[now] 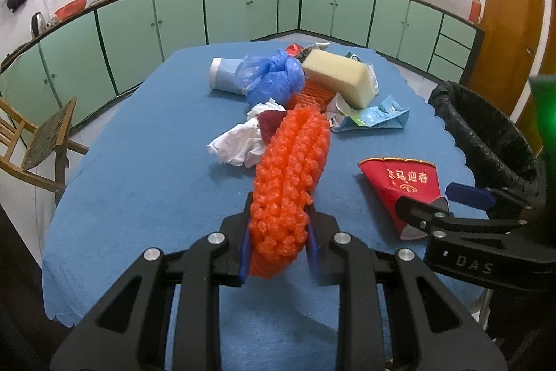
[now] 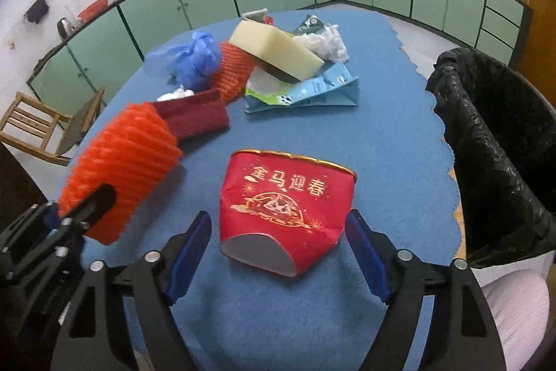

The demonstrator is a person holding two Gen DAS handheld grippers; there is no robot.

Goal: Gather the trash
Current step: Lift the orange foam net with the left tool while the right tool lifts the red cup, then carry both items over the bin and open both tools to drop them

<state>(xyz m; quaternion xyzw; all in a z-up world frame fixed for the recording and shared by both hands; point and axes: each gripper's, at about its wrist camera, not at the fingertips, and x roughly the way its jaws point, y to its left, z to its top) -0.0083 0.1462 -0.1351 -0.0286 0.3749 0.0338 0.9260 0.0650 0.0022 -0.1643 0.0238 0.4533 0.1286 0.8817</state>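
Observation:
My left gripper (image 1: 279, 237) is shut on an orange foam net (image 1: 292, 183) and holds it just above the blue tablecloth; the net also shows in the right wrist view (image 2: 121, 166). My right gripper (image 2: 278, 242) is open, its blue fingers on either side of a flattened red paper cup (image 2: 286, 207) lying on the cloth. The cup shows in the left wrist view (image 1: 403, 186), with the right gripper (image 1: 441, 200) at it. A black-lined trash bin (image 2: 493, 145) stands off the table's right edge.
A pile of trash lies mid-table: yellow sponge block (image 2: 274, 49), blue plastic bag (image 2: 198, 58), light-blue carton (image 2: 312, 89), dark red piece (image 2: 194, 117), white tissue (image 1: 239, 145), second orange net (image 2: 232, 72). A wooden chair (image 1: 31, 141) stands left.

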